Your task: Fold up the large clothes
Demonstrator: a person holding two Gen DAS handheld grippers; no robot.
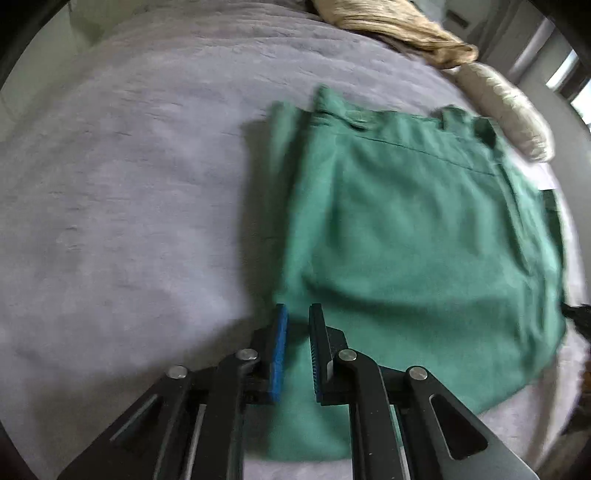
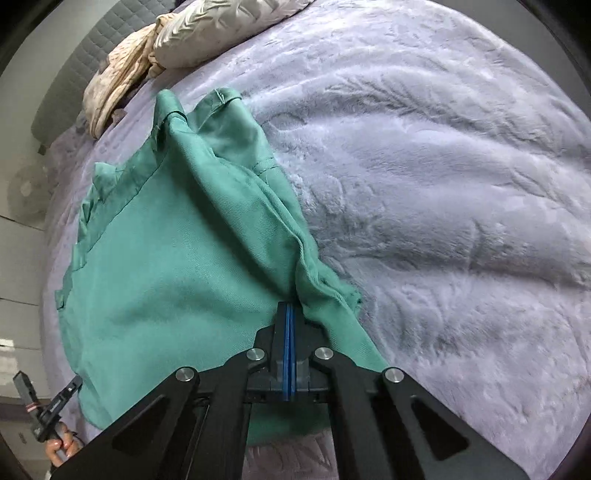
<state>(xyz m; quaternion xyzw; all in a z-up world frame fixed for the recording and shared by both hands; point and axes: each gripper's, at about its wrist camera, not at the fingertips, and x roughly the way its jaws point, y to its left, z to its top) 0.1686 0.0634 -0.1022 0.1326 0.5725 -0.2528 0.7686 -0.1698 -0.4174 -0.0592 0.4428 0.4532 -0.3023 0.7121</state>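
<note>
On a bed spread with a plush grey blanket, a green garment lies partly folded, its hemmed edges toward the pillows and its near end toward the person's side of the bed.

In the left wrist view, the left claw hangs over the garment's near left corner, its blue-padded fingers set narrowly apart with a clear gap between them; cloth shows beneath the gap, but the pads do not press on it. The fabric ahead lies fairly flat, with a folded strip along its left side. A tan bundle of bedding and a pale pillow sit at the far right corner of the bed.

In the right wrist view, the left claw appears again at the lower left edge, held by a hand just beside the garment's near corner. The right claw has its pads pressed together, pinching a raised ridge of green cloth along the garment's right edge; the fabric bunches and lifts from the grip toward the far end. To the right, bare grey blanket stretches to the bed's edge.
</note>
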